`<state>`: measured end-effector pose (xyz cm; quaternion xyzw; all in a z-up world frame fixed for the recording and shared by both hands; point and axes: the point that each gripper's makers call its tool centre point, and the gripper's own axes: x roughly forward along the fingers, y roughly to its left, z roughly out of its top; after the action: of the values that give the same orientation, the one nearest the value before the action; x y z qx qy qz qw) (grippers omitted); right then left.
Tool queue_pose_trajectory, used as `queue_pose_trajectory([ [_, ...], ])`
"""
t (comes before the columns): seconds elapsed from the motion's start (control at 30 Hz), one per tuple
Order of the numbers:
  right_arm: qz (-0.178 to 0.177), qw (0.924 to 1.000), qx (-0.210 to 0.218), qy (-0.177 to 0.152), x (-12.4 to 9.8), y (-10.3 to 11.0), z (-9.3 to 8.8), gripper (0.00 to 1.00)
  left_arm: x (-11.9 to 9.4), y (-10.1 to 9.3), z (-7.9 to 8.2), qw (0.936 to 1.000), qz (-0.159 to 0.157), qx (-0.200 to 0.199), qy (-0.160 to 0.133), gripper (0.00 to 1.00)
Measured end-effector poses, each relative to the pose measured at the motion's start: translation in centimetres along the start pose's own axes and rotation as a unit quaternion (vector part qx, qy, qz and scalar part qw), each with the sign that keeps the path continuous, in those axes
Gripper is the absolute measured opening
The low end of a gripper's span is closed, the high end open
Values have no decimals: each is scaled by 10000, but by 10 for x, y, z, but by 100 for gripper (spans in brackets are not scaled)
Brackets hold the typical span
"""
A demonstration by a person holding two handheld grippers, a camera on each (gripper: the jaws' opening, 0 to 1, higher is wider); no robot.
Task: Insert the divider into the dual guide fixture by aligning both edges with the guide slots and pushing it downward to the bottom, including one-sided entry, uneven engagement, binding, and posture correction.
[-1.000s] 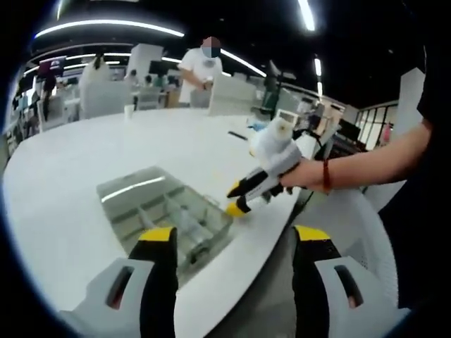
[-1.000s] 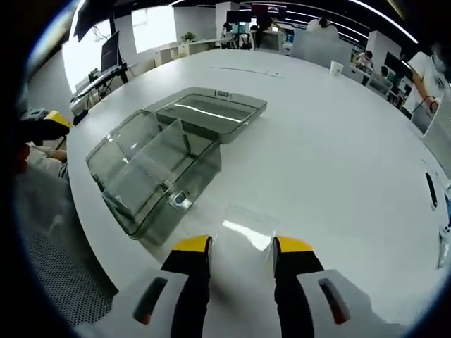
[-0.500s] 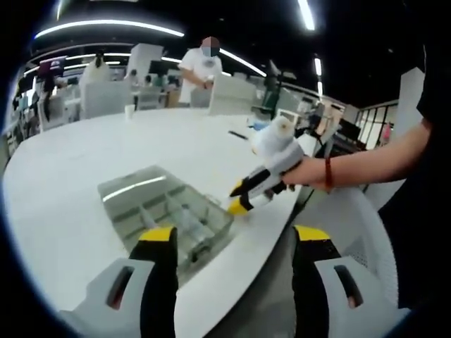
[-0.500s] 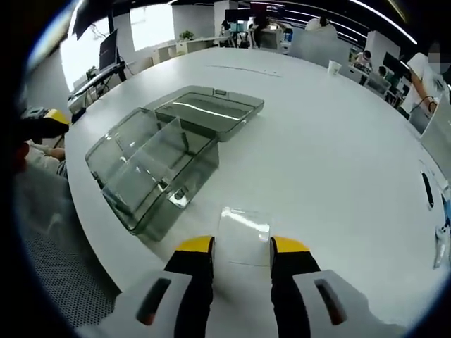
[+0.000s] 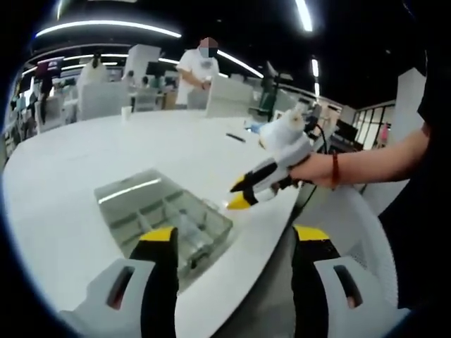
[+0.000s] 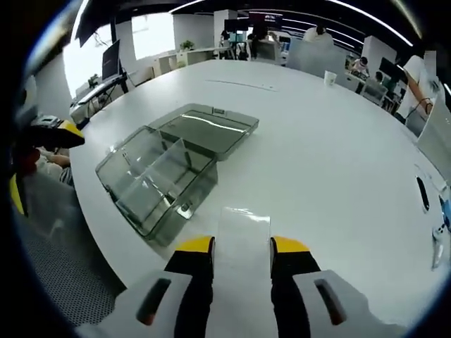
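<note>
Both views are being lit from above by long ceiling strips (image 5: 106, 28), which are being rendered as blown-out white streaks. The white table (image 6: 331, 162) is being overexposed in places, and a bright window (image 6: 151, 35) is adding backlight in the right gripper view. Strip reflections are being thrown as glare on the clear box (image 6: 165, 172) and on the divider (image 6: 242, 229). Straight lines are being bent strongly toward the edges by fisheye distortion. Distant background detail is being softened, and shadows are being kept faint and diffuse.
</note>
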<state>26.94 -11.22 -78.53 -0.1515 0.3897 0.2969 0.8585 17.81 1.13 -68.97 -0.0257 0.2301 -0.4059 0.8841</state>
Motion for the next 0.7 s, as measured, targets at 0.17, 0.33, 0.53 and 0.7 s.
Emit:
queue_pose_trajectory([
  [0.17,-50,9997,28,-219,-9,0,14,27,2,2,0,10000,-7,-38,-1,62],
  [0.33,-40,9985,-168,-511,-18,7,30,27,2,4,3,9999,43,-74,-98,62],
  [0.53,127,9949,-363,-936,-31,24,58,27,-2,9,14,9982,163,-340,-467,62],
  [0.7,227,9927,-623,-1011,-32,42,67,27,-5,10,14,9978,215,-377,-508,62],
])
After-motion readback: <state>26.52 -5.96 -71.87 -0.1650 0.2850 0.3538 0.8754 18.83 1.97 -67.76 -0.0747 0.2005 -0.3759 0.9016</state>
